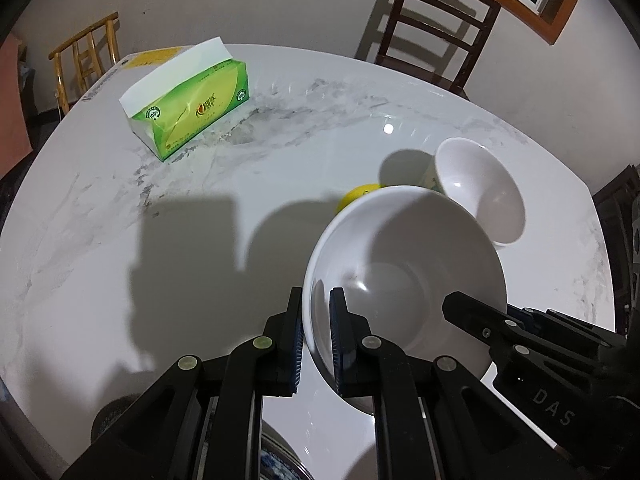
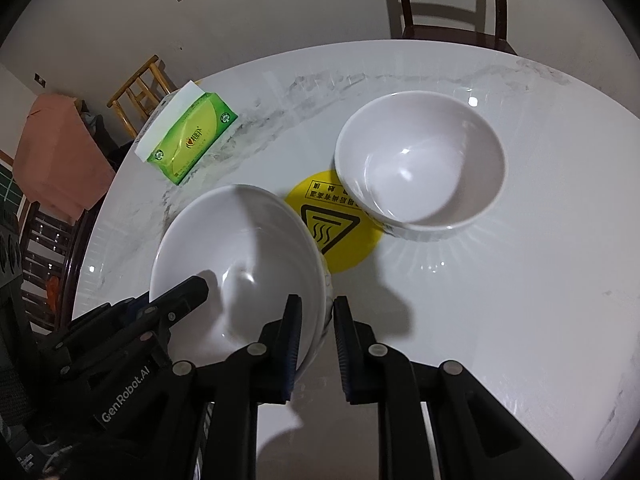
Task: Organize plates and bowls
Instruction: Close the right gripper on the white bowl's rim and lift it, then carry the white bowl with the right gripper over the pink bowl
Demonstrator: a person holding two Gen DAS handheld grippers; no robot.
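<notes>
A large white bowl (image 1: 404, 264) (image 2: 240, 256) is held between both grippers, above the marble table (image 1: 120, 240). My left gripper (image 1: 316, 300) is shut on its left rim, one finger inside and one outside. My right gripper (image 2: 316, 308) is shut on its right rim in the same way. Each gripper shows in the other's view, the right one (image 1: 460, 304) and the left one (image 2: 192, 284). A second white bowl (image 2: 420, 164) (image 1: 480, 188) stands empty on the table beyond, partly over a yellow round warning sticker (image 2: 340, 232).
A green tissue pack (image 1: 188, 108) (image 2: 192, 140) lies at the far left of the table. A dark wooden chair (image 1: 432, 24) stands behind the table and a bamboo chair (image 1: 84, 56) at the left. A blue-patterned dish edge (image 1: 276, 460) shows below my left gripper.
</notes>
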